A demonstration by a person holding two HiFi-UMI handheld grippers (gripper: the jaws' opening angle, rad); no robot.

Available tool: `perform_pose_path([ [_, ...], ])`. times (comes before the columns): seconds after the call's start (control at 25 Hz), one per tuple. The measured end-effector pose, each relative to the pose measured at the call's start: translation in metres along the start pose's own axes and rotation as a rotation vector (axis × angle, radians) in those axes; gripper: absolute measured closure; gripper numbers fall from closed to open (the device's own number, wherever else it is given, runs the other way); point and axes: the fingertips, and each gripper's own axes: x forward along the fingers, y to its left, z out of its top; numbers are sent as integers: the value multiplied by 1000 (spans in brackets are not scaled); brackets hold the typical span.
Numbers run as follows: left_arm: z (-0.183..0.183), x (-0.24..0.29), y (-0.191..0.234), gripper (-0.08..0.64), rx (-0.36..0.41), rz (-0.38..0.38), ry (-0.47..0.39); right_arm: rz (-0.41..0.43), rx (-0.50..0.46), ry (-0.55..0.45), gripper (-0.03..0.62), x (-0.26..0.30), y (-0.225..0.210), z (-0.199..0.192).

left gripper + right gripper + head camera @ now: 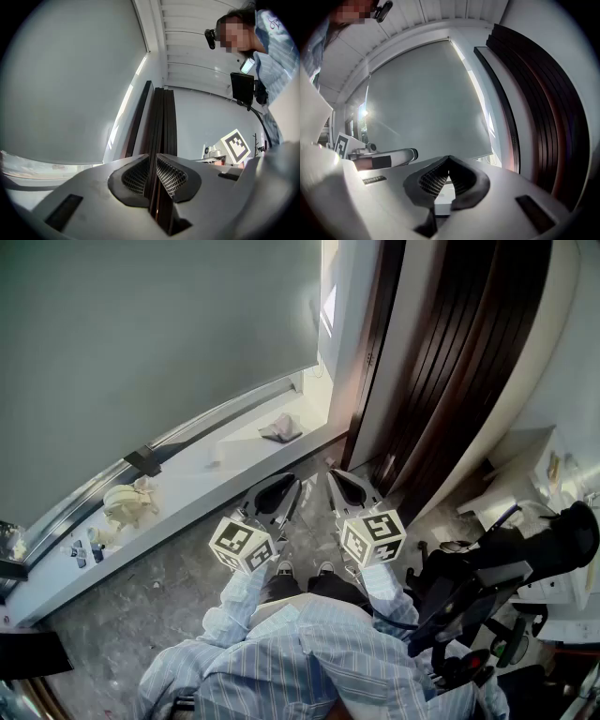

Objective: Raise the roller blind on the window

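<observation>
Apparently the raising has not started yet. The roller blind point(159, 334) hangs down over the window, and its lower edge is near the window sill point(202, 479). The left gripper point(279, 488) has its jaws a narrow gap apart with nothing between them. The right gripper point(345, 486) has its jaws closed and empty. Both hover low, well apart from the blind. I judge the next move calls for finding a pull cord, probably at the blind's right edge, and gripping it. I cannot make out such a cord in any view, and the head view cuts off the top of the blind.
</observation>
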Motion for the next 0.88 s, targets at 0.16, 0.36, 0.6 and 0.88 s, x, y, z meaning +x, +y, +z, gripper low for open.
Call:
perform_pose_path([
  [0.16, -2, 2, 7, 509, -9, 14, 3, -3, 0, 8, 586, 3, -4, -1],
  [0.36, -3, 8, 12, 509, -15, 29, 0, -8, 10, 11, 586, 6, -14, -2],
  [0.6, -3, 25, 14, 509, -16, 42, -2, -19, -4, -7, 586, 8, -34, 7],
  [0.88, -11, 61, 13, 509, -19, 54, -7, 45, 58, -31, 586, 8, -70, 12],
])
